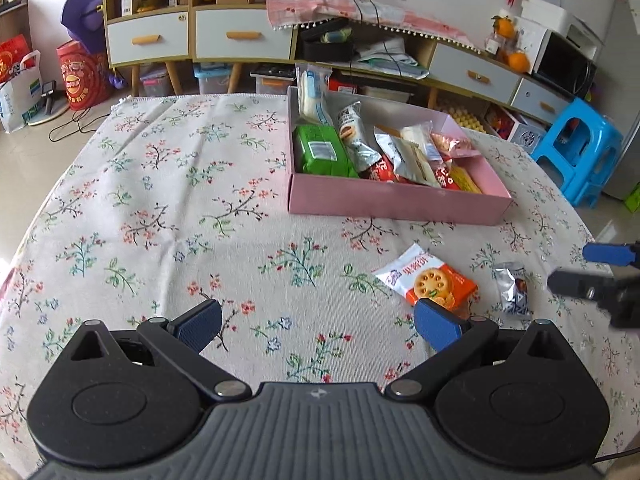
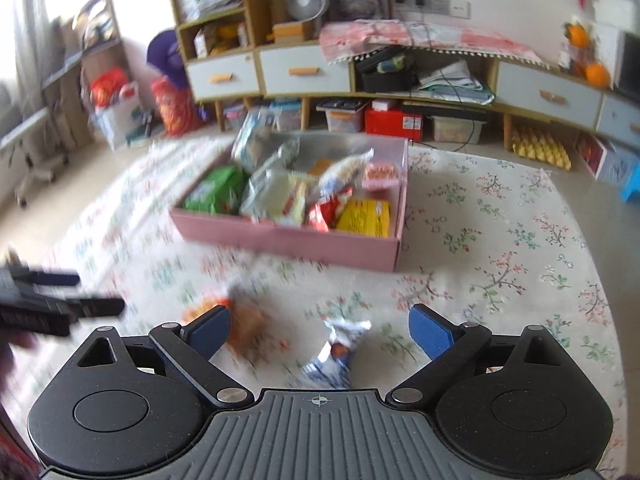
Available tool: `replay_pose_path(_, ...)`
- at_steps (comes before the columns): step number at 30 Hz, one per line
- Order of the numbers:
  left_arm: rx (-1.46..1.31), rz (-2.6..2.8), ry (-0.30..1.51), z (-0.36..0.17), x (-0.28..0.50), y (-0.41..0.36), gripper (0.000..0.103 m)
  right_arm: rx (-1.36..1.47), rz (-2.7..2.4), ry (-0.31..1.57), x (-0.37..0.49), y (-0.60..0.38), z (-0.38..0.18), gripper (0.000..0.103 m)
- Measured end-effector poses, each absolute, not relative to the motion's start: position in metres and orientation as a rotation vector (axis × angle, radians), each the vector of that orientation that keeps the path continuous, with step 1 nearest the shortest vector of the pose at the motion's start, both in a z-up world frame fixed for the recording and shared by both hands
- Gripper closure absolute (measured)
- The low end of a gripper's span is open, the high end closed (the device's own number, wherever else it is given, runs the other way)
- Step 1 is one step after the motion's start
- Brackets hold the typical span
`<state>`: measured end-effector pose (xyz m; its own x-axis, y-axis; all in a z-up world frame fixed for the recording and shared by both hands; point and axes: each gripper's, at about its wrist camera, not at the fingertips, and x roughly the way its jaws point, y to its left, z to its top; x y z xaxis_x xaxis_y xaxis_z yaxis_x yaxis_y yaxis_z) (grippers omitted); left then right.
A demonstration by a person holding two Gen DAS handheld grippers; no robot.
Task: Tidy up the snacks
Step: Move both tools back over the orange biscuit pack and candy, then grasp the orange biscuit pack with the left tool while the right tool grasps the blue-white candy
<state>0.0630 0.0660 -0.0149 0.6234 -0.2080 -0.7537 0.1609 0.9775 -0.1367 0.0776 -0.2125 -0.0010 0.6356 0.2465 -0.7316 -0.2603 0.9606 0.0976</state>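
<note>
A pink box [image 1: 396,202] full of snack packets stands on the floral tablecloth; it also shows in the right wrist view [image 2: 280,242]. An orange and white cracker packet [image 1: 428,280] and a small silver and blue packet [image 1: 512,288] lie loose in front of the box. My left gripper [image 1: 318,326] is open and empty, its right finger just before the cracker packet. My right gripper [image 2: 320,330] is open over the silver and blue packet [image 2: 336,356], which lies between its fingers. The cracker packet [image 2: 240,324] is blurred at its left finger.
A floral cloth [image 1: 180,208] covers the table. The right gripper [image 1: 600,276] shows at the right edge of the left wrist view. The left gripper [image 2: 60,296] shows at the left edge of the right wrist view. Cabinets [image 1: 240,36] and a blue stool [image 1: 580,152] stand beyond the table.
</note>
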Motion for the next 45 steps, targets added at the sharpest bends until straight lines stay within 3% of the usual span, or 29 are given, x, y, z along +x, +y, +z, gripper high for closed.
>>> replay_pose_path(11, -0.313, -0.217, 1.018, -0.027, 0.081, 0.038, 0.001, -0.088, 0.262, 0.905, 0.073, -0.226, -0.041, 0.006)
replay_pose_path(17, -0.364, -0.189, 1.053, -0.033, 0.093, 0.017, 0.006, -0.101, 0.293, 0.941, 0.082, -0.218, -0.055, 0.006)
replay_pose_path(22, -0.455, -0.163, 1.075, -0.041, 0.102, 0.016, 0.022, -0.099, 0.309, 0.959, 0.088, -0.213, -0.064, 0.006)
replay_pose_path(27, -0.453, -0.132, 1.051, -0.039, 0.105, 0.014, 0.031, -0.072, 0.302, 0.954, 0.096, -0.21, -0.066, 0.006)
replay_pose_path(33, -0.4, -0.129, 1.044, -0.038, 0.104, 0.014, 0.06, -0.078, 0.305, 0.945, 0.1, -0.207, -0.067, 0.006)
replay_pose_path(45, -0.345, -0.155, 1.035, -0.032, 0.101, 0.029, 0.064, -0.023, 0.258, 0.969, 0.106, -0.21, -0.065, 0.006)
